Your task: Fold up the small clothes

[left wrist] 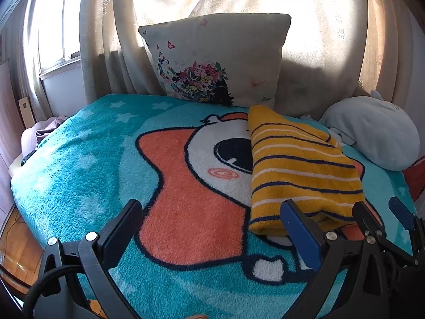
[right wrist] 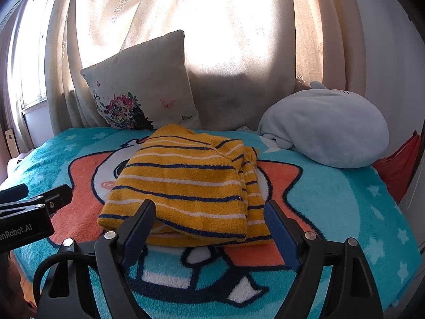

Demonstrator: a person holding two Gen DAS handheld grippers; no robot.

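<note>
Right wrist view: folded striped garment point(right wrist: 186, 183) just beyond wide-apart, empty right claw point(right wrist: 209, 220).

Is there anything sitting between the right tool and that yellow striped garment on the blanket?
Nothing visible. The right tool, open, sits directly at the near edge of the yellow striped garment. The left tool is off to its left.

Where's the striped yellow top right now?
The yellow top lies folded on the blanket, mid-frame in the right wrist view, before the pillow, just beyond the open right gripper.
</note>
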